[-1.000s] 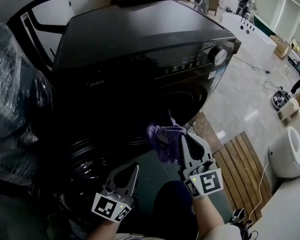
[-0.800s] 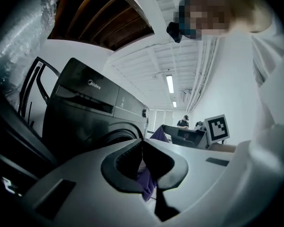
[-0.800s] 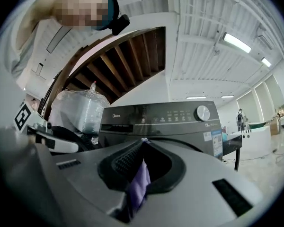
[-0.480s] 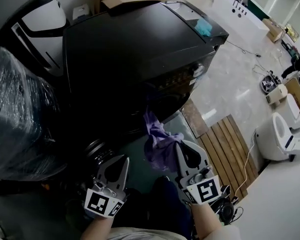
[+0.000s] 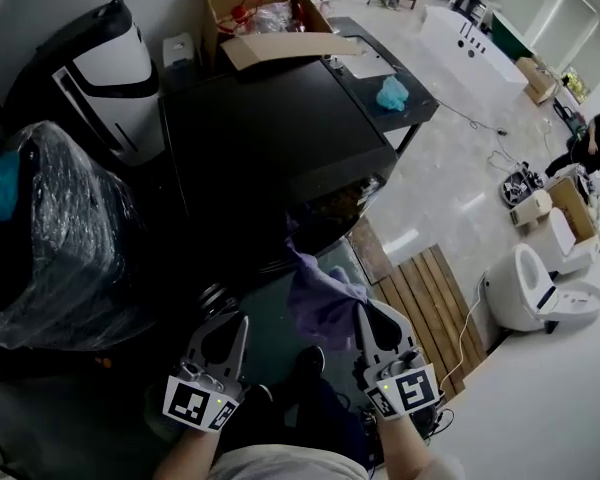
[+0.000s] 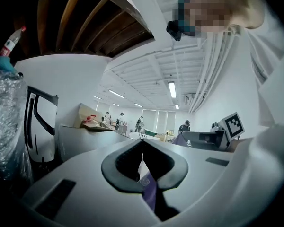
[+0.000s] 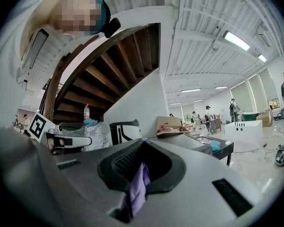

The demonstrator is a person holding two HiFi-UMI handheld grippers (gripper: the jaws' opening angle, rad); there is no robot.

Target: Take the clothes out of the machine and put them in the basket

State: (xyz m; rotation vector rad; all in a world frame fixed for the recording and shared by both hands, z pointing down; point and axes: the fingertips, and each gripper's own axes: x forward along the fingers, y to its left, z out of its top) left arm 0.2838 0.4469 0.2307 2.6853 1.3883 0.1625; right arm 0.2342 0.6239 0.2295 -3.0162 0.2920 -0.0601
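Note:
From above, the black washing machine (image 5: 270,138) stands ahead of me. A purple garment (image 5: 320,298) hangs in front of its door side, just off its front edge. My right gripper (image 5: 366,310) is shut on it, and purple cloth fills its closed jaws in the right gripper view (image 7: 142,150). My left gripper (image 5: 235,320) is level beside it. Its jaws meet at the tip (image 6: 142,144), pinching a strip of the purple garment (image 6: 149,190) with a white tag. I see no basket in any view.
A plastic-wrapped bundle (image 5: 50,238) and a white-and-black appliance (image 5: 100,68) stand left of the machine. An open cardboard box (image 5: 260,18) lies behind it. A slatted wooden board (image 5: 430,308) and white fixtures (image 5: 525,288) lie on the floor to the right.
Both grippers have risen with the purple garment, away from the machine's door. The head view now looks down on the machine's top from higher up.

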